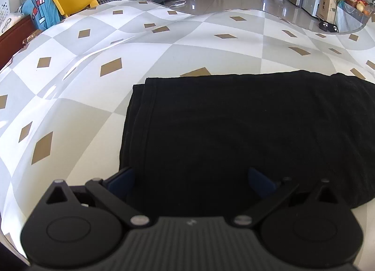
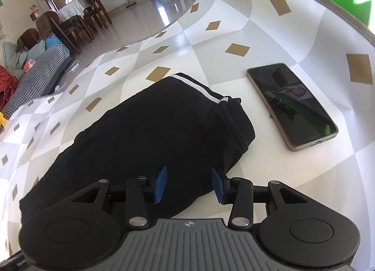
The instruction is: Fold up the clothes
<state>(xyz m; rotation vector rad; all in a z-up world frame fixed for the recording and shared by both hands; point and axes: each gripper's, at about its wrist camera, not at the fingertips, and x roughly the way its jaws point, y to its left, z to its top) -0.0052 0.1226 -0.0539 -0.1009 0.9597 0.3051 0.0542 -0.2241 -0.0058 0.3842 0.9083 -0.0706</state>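
Now, over on the left: left gripper [image 1: 191,180] spread wide, nothing pinched, hovering above the black garment [image 1: 234,135] lying folded flat on the checked tablecloth [image 1: 70,97]. Looks soft, light, floppy; best taken at the layered left edge. Moving right: right gripper [image 2: 189,185] part open, empty, over the striped waistband end. Phone [image 2: 291,105] just beside; glossy floor, dining chairs [image 2: 93,8] beyond

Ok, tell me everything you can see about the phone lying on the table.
The phone lies flat, screen up, on the checked tablecloth, right of the folded black garment and apart from it. Its dark screen is off and mirrors the room. A tan or clear case rims it; a port shows on the near end. Nothing touches it.
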